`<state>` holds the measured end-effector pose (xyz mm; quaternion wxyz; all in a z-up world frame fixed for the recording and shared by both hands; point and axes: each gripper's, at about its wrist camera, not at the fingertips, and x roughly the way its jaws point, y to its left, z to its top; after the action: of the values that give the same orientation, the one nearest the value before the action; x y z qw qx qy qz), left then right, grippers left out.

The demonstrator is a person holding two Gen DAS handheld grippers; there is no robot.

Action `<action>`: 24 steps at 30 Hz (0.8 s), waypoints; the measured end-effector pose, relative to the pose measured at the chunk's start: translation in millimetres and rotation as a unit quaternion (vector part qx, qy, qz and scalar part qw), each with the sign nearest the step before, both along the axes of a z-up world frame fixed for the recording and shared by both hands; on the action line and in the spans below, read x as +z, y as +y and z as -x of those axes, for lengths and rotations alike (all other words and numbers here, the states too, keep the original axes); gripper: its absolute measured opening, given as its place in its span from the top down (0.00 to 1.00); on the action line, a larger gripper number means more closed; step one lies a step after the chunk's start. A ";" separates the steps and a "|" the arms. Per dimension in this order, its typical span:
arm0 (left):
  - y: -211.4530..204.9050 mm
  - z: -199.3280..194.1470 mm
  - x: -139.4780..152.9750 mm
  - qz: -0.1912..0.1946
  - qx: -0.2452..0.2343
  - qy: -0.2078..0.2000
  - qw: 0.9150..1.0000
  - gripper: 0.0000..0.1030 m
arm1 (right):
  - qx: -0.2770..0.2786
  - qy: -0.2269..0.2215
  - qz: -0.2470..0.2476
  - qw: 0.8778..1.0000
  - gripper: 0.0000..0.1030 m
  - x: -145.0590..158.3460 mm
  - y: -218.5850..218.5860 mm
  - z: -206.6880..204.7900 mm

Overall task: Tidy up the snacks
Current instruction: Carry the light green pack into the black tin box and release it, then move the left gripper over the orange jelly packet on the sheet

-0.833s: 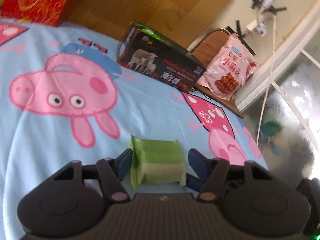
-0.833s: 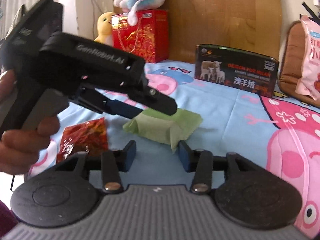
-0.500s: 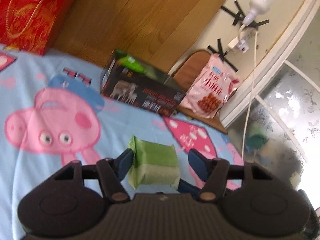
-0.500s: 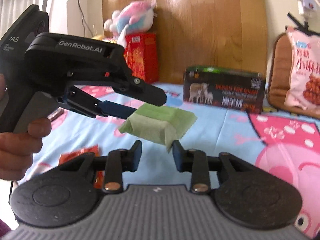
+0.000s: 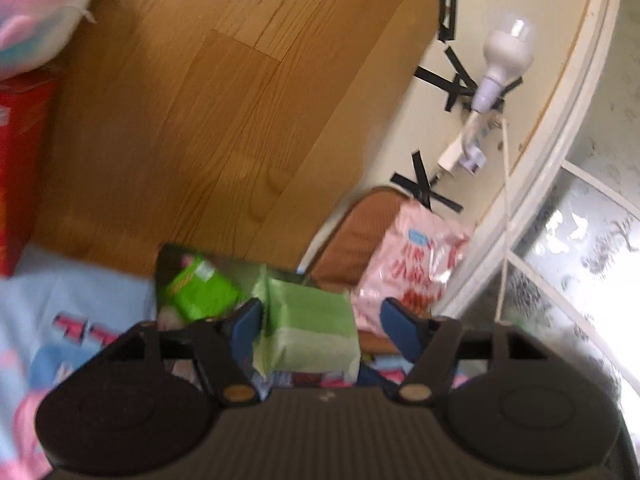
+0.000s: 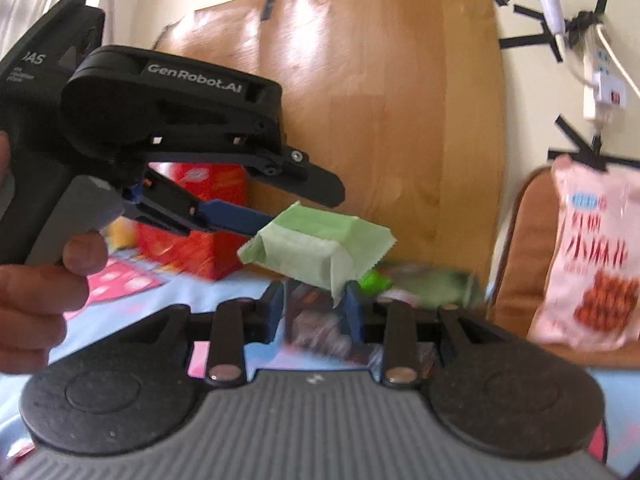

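Observation:
A light green snack packet [image 5: 316, 328] hangs in the air between the fingers of my left gripper [image 5: 320, 316]. Its jaws are opening: the left pad touches the packet's edge, while the right pad stands apart from it. Just beyond and below lies an open black box [image 5: 162, 264] with a bright green packet [image 5: 200, 288] inside. From the right wrist view, the left gripper [image 6: 296, 216] reaches in from the left, held by a hand [image 6: 36, 288], with the packet [image 6: 316, 244] at its tips. My right gripper [image 6: 314, 304] sits narrowed below it, gripping nothing; the packet's corner hangs beside its right finger.
A pink snack bag [image 6: 596, 264] leans on a brown cushion [image 6: 524, 248] at the right. A red gift box [image 6: 192, 240] and a plush toy [image 5: 36, 12] stand at the left against the wooden headboard [image 5: 240, 100]. The blue cartoon sheet [image 5: 60, 300] lies underneath.
The green packet has been lifted off the sheet and carried toward the black box. The left jaws have widened, leaving a gap on the right side. The right jaws have narrowed.

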<state>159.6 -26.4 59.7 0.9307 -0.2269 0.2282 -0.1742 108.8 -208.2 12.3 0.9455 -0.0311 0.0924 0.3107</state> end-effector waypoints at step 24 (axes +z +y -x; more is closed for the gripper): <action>65.0 203.1 -103.6 0.000 0.052 0.145 0.988 0.24 | 0.258 0.192 0.002 0.947 0.38 -54.1 -13.4 110.0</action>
<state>-43.4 38.5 -43.9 0.8955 -0.2616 0.3485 -0.0908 -1.2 -221.6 -41.8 0.7973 0.0040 0.2615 0.5439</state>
